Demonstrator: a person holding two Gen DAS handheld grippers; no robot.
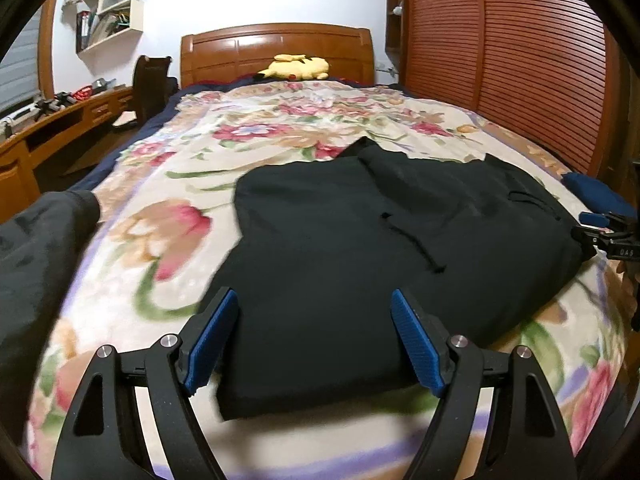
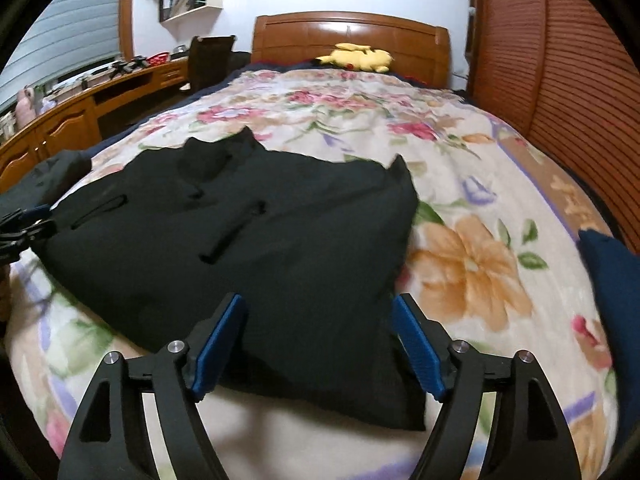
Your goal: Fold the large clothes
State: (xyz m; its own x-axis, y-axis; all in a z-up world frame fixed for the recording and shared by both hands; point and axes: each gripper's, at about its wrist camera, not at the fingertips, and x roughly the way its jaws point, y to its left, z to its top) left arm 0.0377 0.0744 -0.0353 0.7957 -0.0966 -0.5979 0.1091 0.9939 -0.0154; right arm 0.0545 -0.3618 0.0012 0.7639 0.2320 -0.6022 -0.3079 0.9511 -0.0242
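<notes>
Black hooded garment [image 1: 360,248] of soft, thick fabric, lying partly folded on the floral bedspread [image 1: 168,216], well short of the wooden headboard [image 1: 276,52].

Seen from the headboard's far end, the garment lies flat in the middle of the bed, drawstrings loose across its top. The left tool [image 1: 316,340] hangs over its near edge, jaws wide apart and gripping nothing; the right tool [image 2: 320,344] likewise stands spread over the near corner, pads clear of the cloth. The fabric looks limp, fairly heavy and non-slippery, likely to sag and drag when lifted. Best hold, I judge: both near corners pinched through all layers. A yellow plush toy [image 1: 296,67] rests against the headboard.
</notes>
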